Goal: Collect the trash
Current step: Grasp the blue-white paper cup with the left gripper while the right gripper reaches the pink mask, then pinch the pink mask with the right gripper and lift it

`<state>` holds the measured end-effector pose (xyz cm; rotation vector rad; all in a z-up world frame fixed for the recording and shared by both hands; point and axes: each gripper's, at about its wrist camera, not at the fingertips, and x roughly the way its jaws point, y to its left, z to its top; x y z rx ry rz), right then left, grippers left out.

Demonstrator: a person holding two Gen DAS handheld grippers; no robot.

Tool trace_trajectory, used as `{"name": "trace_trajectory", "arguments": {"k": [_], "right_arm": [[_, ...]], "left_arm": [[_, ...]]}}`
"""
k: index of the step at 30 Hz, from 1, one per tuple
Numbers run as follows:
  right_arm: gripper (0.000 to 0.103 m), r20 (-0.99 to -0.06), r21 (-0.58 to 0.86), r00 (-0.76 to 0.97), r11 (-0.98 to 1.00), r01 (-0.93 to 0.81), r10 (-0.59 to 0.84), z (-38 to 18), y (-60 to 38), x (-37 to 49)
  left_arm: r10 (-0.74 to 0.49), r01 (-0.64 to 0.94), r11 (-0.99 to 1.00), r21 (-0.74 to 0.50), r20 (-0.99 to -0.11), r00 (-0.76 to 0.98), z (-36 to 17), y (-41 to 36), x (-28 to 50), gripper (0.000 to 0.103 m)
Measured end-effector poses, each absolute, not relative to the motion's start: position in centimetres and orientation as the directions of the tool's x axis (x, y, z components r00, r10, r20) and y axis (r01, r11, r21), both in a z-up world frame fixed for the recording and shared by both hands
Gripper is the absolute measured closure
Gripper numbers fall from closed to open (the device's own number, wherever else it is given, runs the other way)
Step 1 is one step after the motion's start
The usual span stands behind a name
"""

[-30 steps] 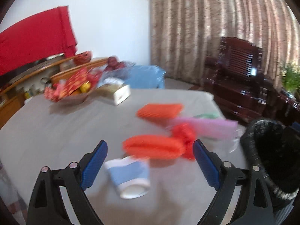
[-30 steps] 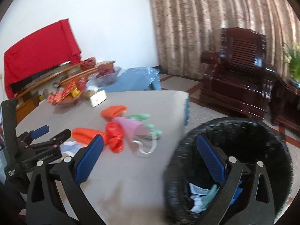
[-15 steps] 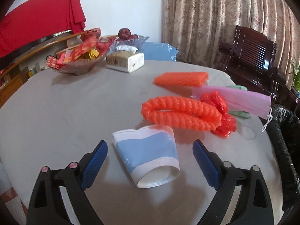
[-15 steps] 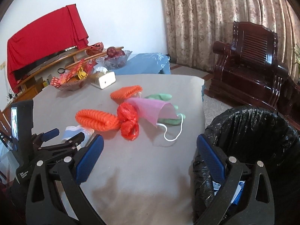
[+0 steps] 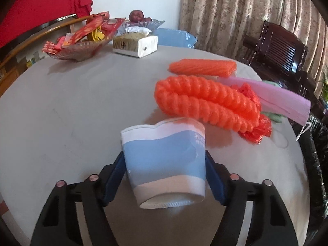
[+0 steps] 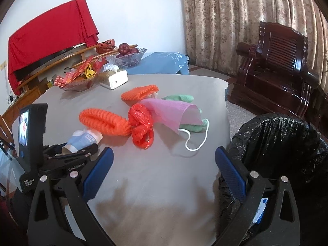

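The right gripper [image 6: 164, 172] is hovering wide open over the grey table [image 6: 153, 184], just left of the black-lined trash bin [image 6: 287, 143] (paper scraps inside); farther left, the left gripper [image 6: 67, 153] is clamping a blue-and-white paper cup [image 6: 84, 140] beside orange netting [image 6: 104, 122]

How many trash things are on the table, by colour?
Orange: 2, nets
Red: 1, bag
Pink: 1, sheet
Green: 2, pieces
Blue-and-white: 1, cup
White: 1, cord
Total: 8
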<state>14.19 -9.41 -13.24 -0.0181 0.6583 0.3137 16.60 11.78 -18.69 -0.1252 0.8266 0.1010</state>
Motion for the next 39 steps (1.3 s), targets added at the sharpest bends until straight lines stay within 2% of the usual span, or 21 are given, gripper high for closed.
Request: {"name": "trace_trajectory", "arguments": {"k": [3, 12, 20, 25, 30, 32, 33, 35, 36, 37, 38, 39], "right_arm": [[0.006, -0.601, 0.073, 0.748, 0.951, -0.300, 0.282, -13.1, -9.2, 14.2], [0.006, -0.579, 0.080, 0.753, 0.941, -0.329, 0.313, -12.0, -7.9, 14.6], [0.007, -0.553, 0.064, 0.769, 0.937, -0.343, 0.320, -11.1, -6.5, 14.8], [0.007, -0.578, 0.039, 0.759, 0.939, -0.343, 0.301, -11.7, -6.4, 16.9], [0.026, -0.614, 0.023, 0.729, 0.930, -0.367, 0.303, -13.0, -5.6, 18.8], [0.044, -0.634, 0.026, 0.709, 0.926, -0.378, 0.307, -13.5, -5.3, 19.5], [0.049, -0.653, 0.032, 0.690, 0.921, -0.388, 0.313, -13.9, -5.1, 19.9], [0.070, -0.670, 0.052, 0.660, 0.909, -0.412, 0.338, -14.4, -4.9, 20.1], [0.077, -0.675, 0.053, 0.652, 0.904, -0.424, 0.345, -14.5, -4.8, 20.1], [0.090, -0.679, 0.047, 0.647, 0.900, -0.433, 0.346, -14.6, -4.6, 19.9], [0.097, -0.681, 0.047, 0.642, 0.897, -0.440, 0.351, -14.6, -4.6, 19.8], [0.099, -0.680, 0.050, 0.641, 0.895, -0.444, 0.356, -14.5, -4.6, 19.7]], "left_arm": [[0.044, -0.127, 0.990, -0.061, -0.722, 0.690, -18.0, 11.6, 16.1, 0.042], [0.028, -0.138, 0.985, -0.102, -0.700, 0.713, -15.4, 13.4, 13.5, 0.042], [0.103, -0.203, 0.976, -0.080, -0.651, 0.752, -13.2, 15.8, 12.6, 0.042], [0.105, -0.205, 0.975, -0.083, -0.641, 0.760, -13.0, 16.1, 13.7, 0.042], [0.091, -0.190, 0.978, -0.090, -0.636, 0.766, -12.9, 15.3, 14.8, 0.042], [0.083, -0.181, 0.979, -0.090, -0.637, 0.766, -12.9, 14.9, 15.0, 0.042], [0.079, -0.174, 0.981, -0.088, -0.637, 0.767, -12.9, 14.6, 15.1, 0.042], [0.074, -0.166, 0.983, -0.085, -0.636, 0.768, -12.8, 14.3, 15.3, 0.042], [0.072, -0.161, 0.983, -0.084, -0.635, 0.769, -12.8, 14.1, 15.4, 0.042], [0.071, -0.158, 0.984, -0.083, -0.634, 0.770, -12.7, 13.9, 15.4, 0.042], [0.070, -0.156, 0.984, -0.082, -0.632, 0.772, -12.7, 13.8, 15.5, 0.042], [0.069, -0.154, 0.985, -0.081, -0.631, 0.773, -12.6, 13.7, 15.4, 0.042]]}}
